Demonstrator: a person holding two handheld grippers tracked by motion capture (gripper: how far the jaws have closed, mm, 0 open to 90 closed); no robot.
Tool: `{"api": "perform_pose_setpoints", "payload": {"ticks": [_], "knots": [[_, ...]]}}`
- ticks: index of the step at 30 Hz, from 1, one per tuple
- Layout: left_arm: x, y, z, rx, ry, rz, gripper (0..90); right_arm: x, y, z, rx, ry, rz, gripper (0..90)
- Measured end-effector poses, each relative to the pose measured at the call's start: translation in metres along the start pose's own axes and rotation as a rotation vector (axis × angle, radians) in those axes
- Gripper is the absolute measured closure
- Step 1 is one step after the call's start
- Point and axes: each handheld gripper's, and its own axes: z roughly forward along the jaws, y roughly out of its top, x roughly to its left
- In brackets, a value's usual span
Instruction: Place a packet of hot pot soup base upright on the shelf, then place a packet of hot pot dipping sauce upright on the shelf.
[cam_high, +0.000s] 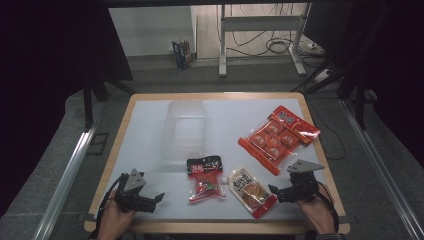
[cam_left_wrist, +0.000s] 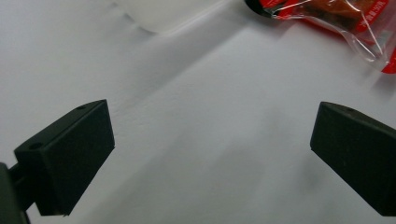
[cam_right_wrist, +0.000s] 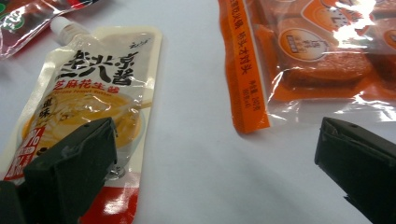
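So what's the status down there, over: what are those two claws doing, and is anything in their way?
Left gripper open, empty. Right gripper open, empty, beside the cream sauce pouch. Red snack packet untouched between them. Nothing in the way.

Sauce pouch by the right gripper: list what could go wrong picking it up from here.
1. The sauce pouch lies flat on the table, so the open right gripper may slide over it without catching an edge.
2. The orange snack bag lies close beside it; wide jaws could snag its edge.
3. The red packet lies near the pouch's other side and may get nudged.
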Motion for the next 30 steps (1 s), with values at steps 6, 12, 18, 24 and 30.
{"api": "perform_pose_setpoints", "payload": {"ticks": [6,12,18,24,30], "knots": [[-0.003,0.001,0.001,0.012,0.003,0.023,0.0,0.002,0.001,0.0,0.004,-0.009,-0.012,0.0],[-0.004,0.001,0.002,0.023,0.009,0.037,0.0,-0.001,-0.001,0.002,0.022,-0.006,0.005,0.0],[-0.005,0.001,0.002,0.029,0.009,0.044,0.0,-0.001,0.0,0.003,0.023,-0.015,0.01,0.0],[-0.005,0.001,0.003,0.037,0.01,0.053,0.0,-0.004,-0.001,0.003,0.024,-0.022,0.024,0.0],[-0.006,0.001,0.004,0.041,0.011,0.057,0.0,-0.011,-0.003,0.003,0.028,-0.041,0.047,0.0]]}}
